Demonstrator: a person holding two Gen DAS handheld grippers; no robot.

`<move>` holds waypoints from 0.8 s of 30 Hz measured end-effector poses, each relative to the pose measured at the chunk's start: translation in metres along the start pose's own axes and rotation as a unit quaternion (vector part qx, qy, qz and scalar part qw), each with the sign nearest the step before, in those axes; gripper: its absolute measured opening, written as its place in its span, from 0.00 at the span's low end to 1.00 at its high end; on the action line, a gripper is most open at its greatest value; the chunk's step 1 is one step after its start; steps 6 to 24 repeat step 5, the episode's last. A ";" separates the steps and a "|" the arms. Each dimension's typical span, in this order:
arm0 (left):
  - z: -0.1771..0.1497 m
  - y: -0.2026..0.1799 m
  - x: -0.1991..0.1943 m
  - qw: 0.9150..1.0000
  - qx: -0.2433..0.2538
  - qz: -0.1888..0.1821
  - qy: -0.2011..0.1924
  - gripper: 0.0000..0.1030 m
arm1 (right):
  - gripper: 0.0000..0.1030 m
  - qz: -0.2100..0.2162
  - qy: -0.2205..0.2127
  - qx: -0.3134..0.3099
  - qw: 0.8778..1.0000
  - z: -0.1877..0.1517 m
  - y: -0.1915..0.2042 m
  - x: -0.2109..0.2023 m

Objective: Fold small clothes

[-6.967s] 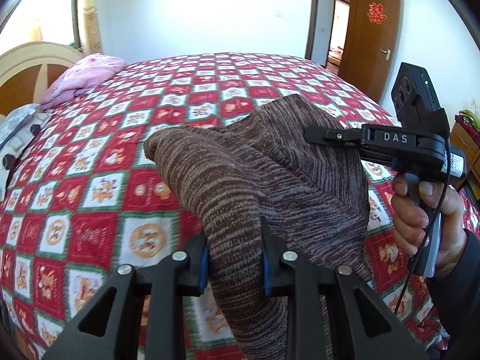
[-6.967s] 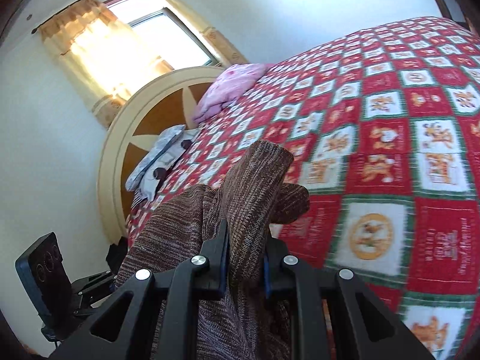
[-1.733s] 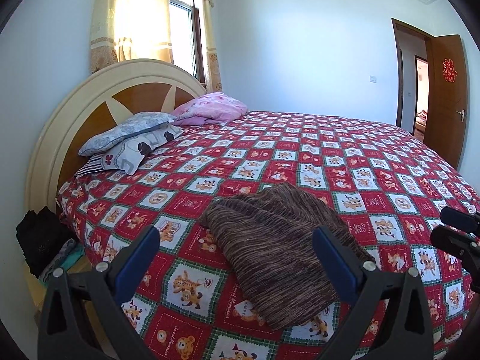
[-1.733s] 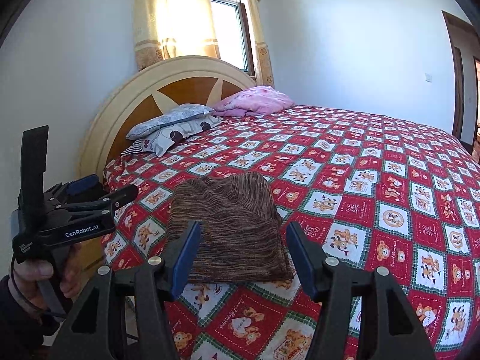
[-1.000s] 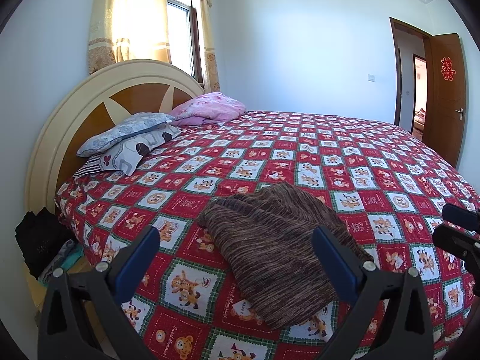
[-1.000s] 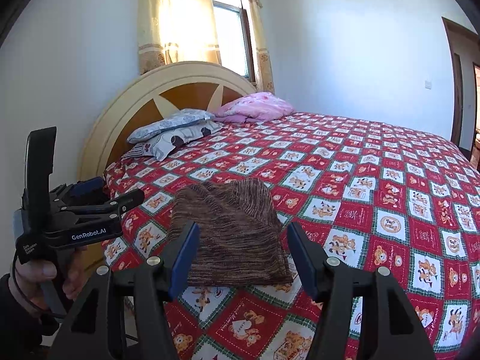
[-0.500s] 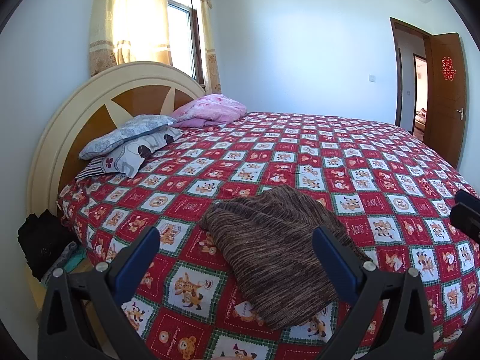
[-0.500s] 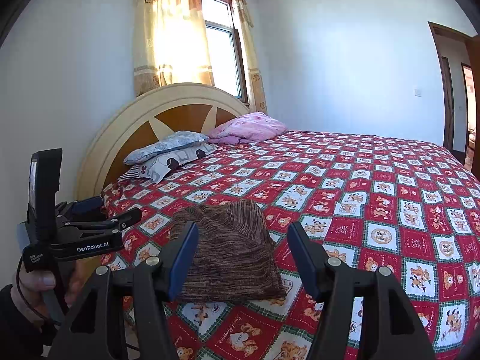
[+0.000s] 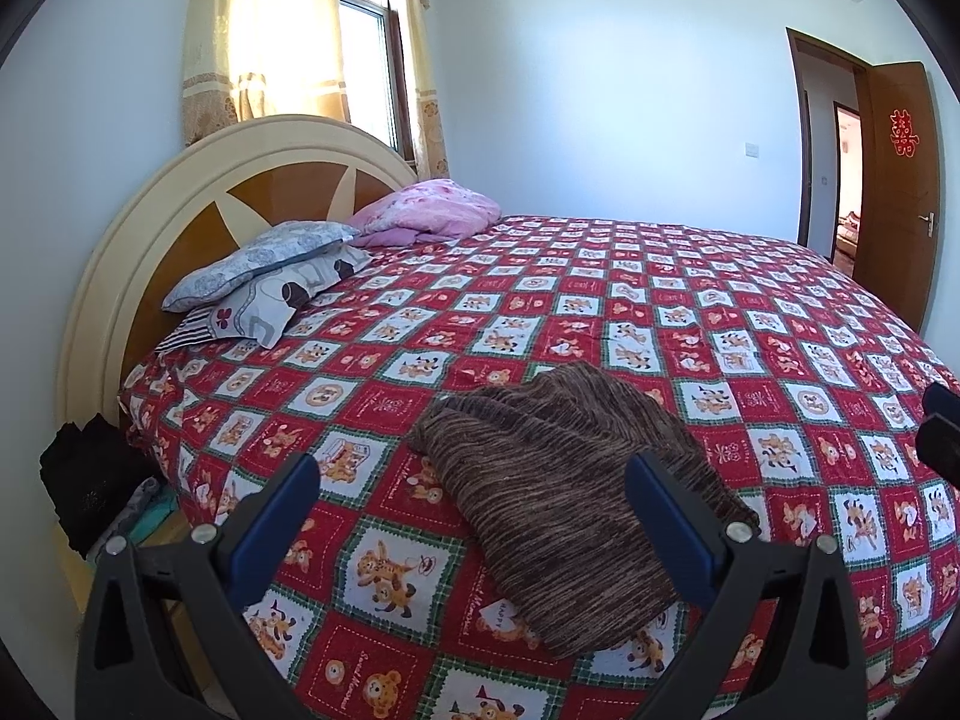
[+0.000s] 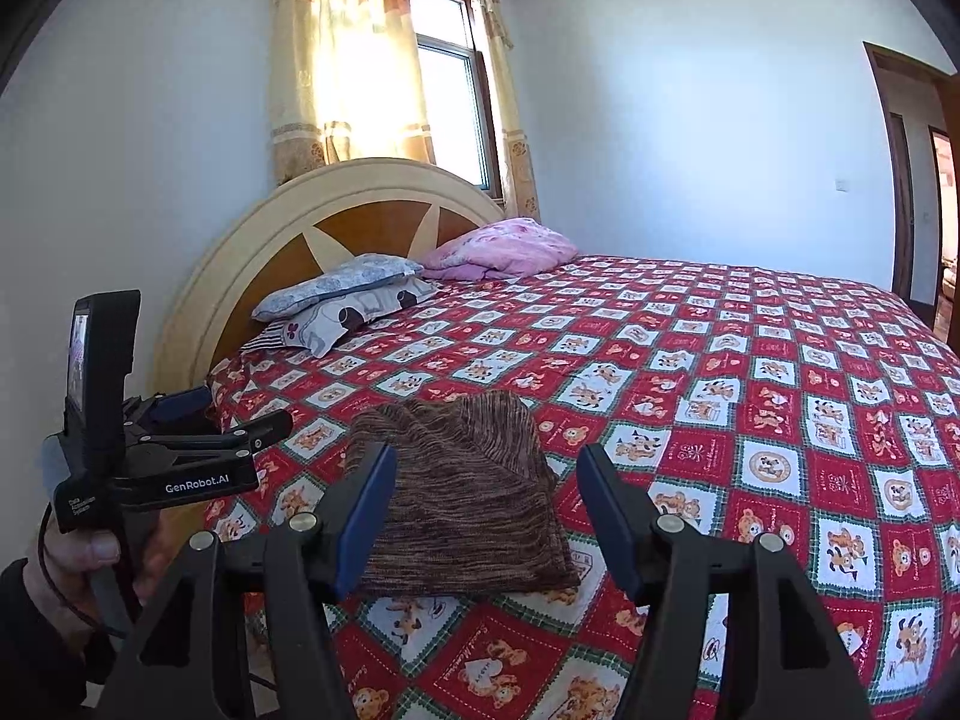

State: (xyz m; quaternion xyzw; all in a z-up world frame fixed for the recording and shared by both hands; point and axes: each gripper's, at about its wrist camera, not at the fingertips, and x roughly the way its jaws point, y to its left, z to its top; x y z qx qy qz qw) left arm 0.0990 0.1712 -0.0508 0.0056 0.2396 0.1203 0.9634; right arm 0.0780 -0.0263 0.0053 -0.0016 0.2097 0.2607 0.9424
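Item one: brown knitted garment (image 9: 558, 504), folded into a flat packet, lying on the red patchwork bedspread (image 9: 750, 312) near the bed's near edge; lower centre of my left wrist view, and lower centre of my right wrist view (image 10: 462, 498). Nothing touches it. Item two: my left gripper (image 9: 474, 498), bottom of the left view, jaws spread wide with blue pads on either side of the frame, empty, held above and short of the garment. The same tool shows at the left edge of the right view (image 10: 240, 426), gripped in my left hand (image 10: 90, 564), dark sleeve at the lower left corner. Item three: my right gripper (image 10: 486, 498), bottom of the right view, jaws parted to a moderate width, holding nothing, the garment seen between the pads but clear of them; its tips just enter the right edge of the left view (image 9: 942, 426). Item four: pillows, grey patterned (image 9: 270, 282) and pink (image 9: 432, 210), upper left, against the rounded cream and wood headboard (image 9: 180, 210). Item five: curtained window (image 9: 312, 42), top left. Item six: open wooden door (image 9: 894, 180), right edge.
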 end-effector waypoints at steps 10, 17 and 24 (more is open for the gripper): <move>-0.001 0.001 0.003 1.000 0.006 0.000 -0.004 1.00 | 0.62 0.000 0.005 0.002 1.000 -0.002 -0.001 0.002; -0.001 0.001 0.003 1.000 0.006 0.000 -0.004 1.00 | 0.62 0.000 0.005 0.002 1.000 -0.002 -0.001 0.002; -0.001 0.001 0.003 1.000 0.006 0.000 -0.004 1.00 | 0.62 0.000 0.005 0.002 1.000 -0.002 -0.001 0.002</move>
